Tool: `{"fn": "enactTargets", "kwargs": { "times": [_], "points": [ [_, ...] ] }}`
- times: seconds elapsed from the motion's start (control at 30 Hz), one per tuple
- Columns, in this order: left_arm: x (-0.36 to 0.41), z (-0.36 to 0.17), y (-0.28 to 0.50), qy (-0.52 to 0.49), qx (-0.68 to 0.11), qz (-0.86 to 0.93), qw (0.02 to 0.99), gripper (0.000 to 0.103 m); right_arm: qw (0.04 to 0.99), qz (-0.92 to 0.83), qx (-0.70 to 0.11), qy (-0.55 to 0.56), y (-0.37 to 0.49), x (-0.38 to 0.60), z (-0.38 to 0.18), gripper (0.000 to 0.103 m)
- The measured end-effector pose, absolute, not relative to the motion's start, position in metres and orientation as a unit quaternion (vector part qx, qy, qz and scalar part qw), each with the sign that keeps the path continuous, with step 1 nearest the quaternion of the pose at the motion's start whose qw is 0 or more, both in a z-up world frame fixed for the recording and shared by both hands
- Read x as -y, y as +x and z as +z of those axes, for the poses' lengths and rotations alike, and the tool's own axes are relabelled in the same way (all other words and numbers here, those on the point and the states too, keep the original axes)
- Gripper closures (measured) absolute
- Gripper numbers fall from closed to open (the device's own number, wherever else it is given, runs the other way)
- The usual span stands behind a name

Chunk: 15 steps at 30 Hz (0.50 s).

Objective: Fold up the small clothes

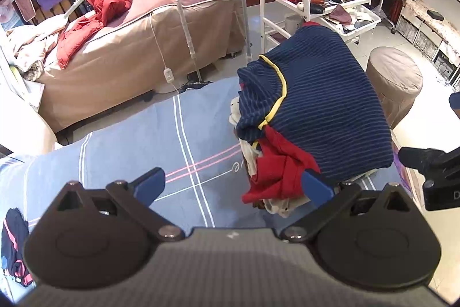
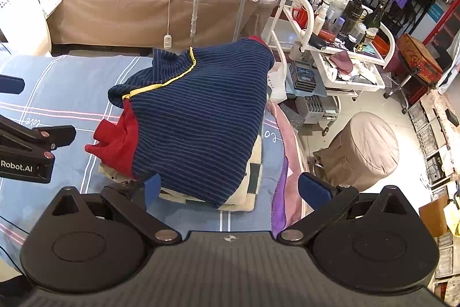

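The striped shirt (image 2: 198, 117) lay on a pile of clothes (image 2: 184, 193), soft and light; its near hem looked easiest to pinch. Left gripper (image 1: 234, 187) and right gripper (image 2: 228, 189) gaped wide, empty.

Pale garments (image 1: 247, 154) under striped navy top (image 1: 322, 111): mostly hidden. Dark garment (image 1: 14, 243), lower left of frame: cut by edge. Cart bottle labels (image 2: 353, 13): too small to read.

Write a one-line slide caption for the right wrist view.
Right gripper, jaws open, poised over a folded navy striped shirt topping a clothes pile on the blue plaid sheet.
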State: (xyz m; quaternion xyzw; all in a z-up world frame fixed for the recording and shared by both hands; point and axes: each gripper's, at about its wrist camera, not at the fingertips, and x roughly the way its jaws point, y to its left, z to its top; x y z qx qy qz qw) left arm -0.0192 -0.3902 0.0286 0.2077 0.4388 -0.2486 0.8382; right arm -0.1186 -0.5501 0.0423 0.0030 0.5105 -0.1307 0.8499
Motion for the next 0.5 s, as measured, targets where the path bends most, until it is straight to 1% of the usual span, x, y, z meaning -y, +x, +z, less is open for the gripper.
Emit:
{"fn": "enactTargets", "kwargs": {
  "times": [0.2, 0.37, 0.5],
  "points": [
    [0.3896, 0.0276, -0.0180, 0.205, -0.437, -0.253, 0.838, 0.000, 0.850, -0.133, -0.510, 0.000, -0.1185, 0.5523, 0.0430, 0.000],
    [0.3899, 0.0299, -0.0243, 0.212, -0.409, -0.262, 0.848, 0.000, 0.849, -0.132, -0.512, 0.002, -0.1169, 0.5537, 0.0430, 0.000],
    [0.3916, 0.0304, -0.0223, 0.212, -0.417, -0.256, 0.846, 0.000, 0.850, -0.131, -0.509, 0.002, -0.1162, 0.5536, 0.0440, 0.000]
  ]
}}
